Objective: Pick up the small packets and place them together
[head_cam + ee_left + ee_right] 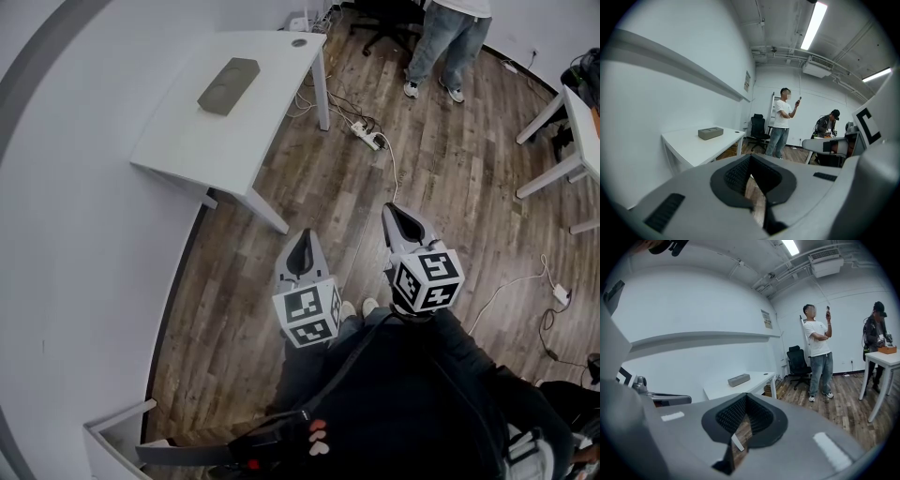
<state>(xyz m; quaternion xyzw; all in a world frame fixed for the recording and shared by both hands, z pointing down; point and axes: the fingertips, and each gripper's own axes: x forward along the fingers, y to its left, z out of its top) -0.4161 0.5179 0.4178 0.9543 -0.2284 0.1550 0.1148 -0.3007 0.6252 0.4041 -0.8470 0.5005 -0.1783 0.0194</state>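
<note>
No small packets show in any view. In the head view both grippers are held side by side over the wooden floor, in front of the person's dark clothing. The left gripper (302, 236) (750, 157) has its jaws closed to a point with nothing between them. The right gripper (392, 210) (746, 395) is shut and empty too. Both point toward a white table (187, 141) ahead on the left. A flat grey box (228, 85) (710, 133) (738, 379) lies on that table.
A person in a white shirt (450, 42) (780, 123) (819, 352) stands at the far side near a black office chair (389, 19). A second person (877, 341) stands by another white table (572, 141) on the right. A power strip (367, 136) and cables lie on the floor.
</note>
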